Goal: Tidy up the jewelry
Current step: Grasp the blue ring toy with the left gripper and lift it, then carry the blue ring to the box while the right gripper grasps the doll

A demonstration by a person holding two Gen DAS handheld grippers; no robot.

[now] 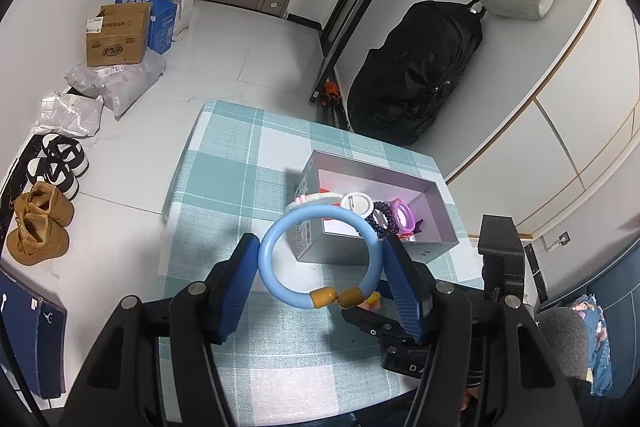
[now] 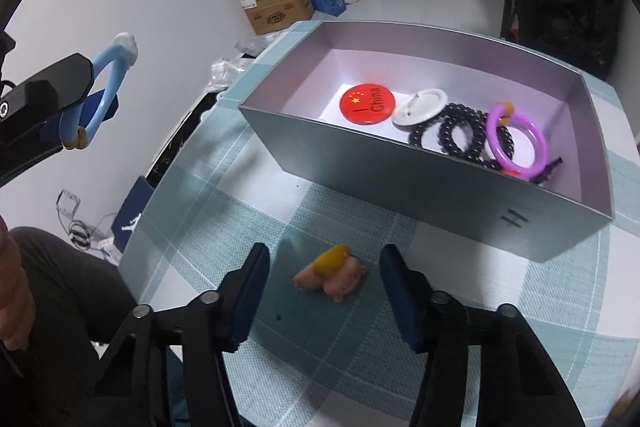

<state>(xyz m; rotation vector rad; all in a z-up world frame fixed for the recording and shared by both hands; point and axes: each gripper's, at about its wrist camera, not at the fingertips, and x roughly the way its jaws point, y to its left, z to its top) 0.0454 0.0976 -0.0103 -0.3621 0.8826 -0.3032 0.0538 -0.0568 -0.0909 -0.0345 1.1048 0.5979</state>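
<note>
Above tablecloth [image 1: 224, 155], L gripper [image 1: 320, 267] clamps blue bangle [image 1: 276, 239]; R gripper [image 2: 324, 279] fingers apart over pinkish, maybe charm, trinket [image 2: 332, 273].

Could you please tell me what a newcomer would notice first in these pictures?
Probably the blue bangle with amber beads, clamped between the left gripper fingers above the checked tablecloth. Next, the grey box holding a red China badge, black beads and a purple ring. A pink-and-yellow trinket lies before the open right gripper.

Small pink and yellow trinket [image 2: 330, 273] on the checked cloth is blurred, perhaps a figurine; box's near wall hides the black beaded bracelets' [image 2: 456, 135] six-o'clock edge.
</note>
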